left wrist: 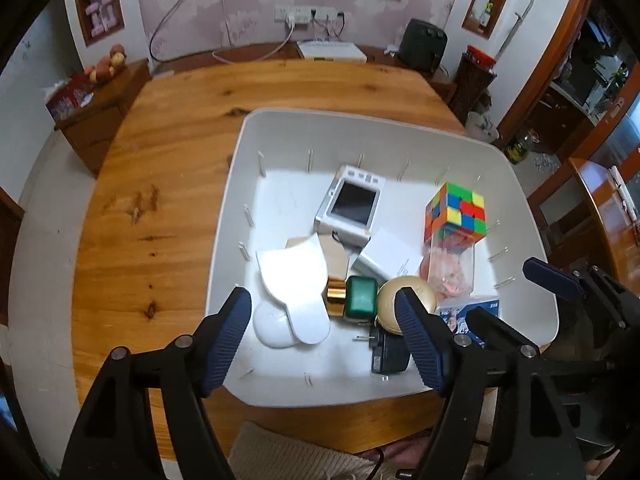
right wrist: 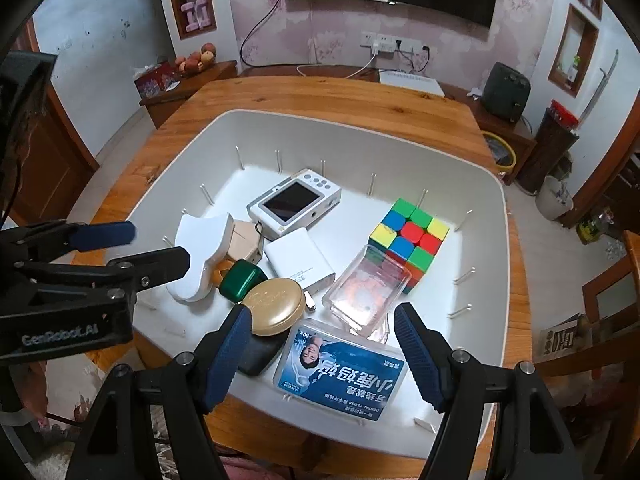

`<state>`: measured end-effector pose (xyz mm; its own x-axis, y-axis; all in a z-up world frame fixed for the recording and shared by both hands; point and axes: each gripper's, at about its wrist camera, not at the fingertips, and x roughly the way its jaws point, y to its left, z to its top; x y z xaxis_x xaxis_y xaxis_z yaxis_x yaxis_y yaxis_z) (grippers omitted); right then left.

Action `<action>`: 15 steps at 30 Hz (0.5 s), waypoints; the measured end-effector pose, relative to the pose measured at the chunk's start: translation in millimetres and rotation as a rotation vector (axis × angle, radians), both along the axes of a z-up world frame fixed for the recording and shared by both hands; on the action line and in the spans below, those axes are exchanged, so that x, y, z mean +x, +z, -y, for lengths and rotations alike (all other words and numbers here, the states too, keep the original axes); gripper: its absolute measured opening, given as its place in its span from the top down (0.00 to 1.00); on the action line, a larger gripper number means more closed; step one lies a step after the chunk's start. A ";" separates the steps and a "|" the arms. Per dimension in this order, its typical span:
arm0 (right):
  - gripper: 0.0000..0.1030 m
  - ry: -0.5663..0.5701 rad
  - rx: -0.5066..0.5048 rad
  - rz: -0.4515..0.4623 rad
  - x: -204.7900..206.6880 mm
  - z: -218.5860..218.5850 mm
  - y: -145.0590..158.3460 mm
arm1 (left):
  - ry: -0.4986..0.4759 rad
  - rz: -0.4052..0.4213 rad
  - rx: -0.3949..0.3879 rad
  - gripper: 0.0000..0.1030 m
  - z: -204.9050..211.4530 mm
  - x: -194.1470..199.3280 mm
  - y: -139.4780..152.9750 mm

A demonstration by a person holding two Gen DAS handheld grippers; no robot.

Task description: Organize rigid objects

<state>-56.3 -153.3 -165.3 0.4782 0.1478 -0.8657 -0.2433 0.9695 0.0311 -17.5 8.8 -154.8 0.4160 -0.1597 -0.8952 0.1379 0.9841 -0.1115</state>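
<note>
You have one white bin (right wrist: 496,216) on the wooden table (right wrist: 320,92), and everything to be sorted lies inside it. Count one of each: a white camera (right wrist: 294,202), a colour-tiled puzzle cube (right wrist: 408,244), a white power bank (right wrist: 300,264), a clear plastic case (right wrist: 366,292), a blue floss box (right wrist: 340,368), a gold round tin (right wrist: 274,306), a green box (right wrist: 240,280), a white curved holder (right wrist: 200,256) and a black item (right wrist: 258,356) half under the tin.

The camera lies screen up at the far middle, its long axis running left to right and slightly tilted. The floss box lies flat at the near edge, its print upside down to you.

Your left gripper (left wrist: 324,336) has its fingers apart above the holder and green box, holding nothing. Your right gripper (right wrist: 322,354) is likewise spread wide over the floss box, not touching it.
</note>
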 end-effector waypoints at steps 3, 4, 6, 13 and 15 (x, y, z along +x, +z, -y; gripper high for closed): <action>0.28 -0.003 0.002 0.021 -2.8 1.1 8.9 | -0.002 0.017 -0.007 0.25 0.6 -2.7 9.1; 0.28 -0.005 0.003 0.033 -4.6 1.5 13.5 | -0.003 0.022 -0.010 0.25 0.7 -3.9 12.2; 0.28 -0.008 0.005 0.046 -6.5 1.9 19.0 | -0.003 0.032 -0.011 0.25 1.4 -6.7 18.5; 0.28 -0.043 -0.002 0.079 -14.4 4.8 43.4 | 0.000 0.086 0.013 0.25 3.3 -18.1 41.5; 0.27 -0.053 0.000 0.077 -15.9 6.4 49.5 | 0.009 0.097 0.015 0.25 2.2 -20.4 47.0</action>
<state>-72.2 -159.7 -115.7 0.5505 0.1208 -0.8261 -0.1936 0.9810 0.0145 -37.9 6.7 -107.8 0.5019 -0.1425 -0.8531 0.1388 0.9868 -0.0832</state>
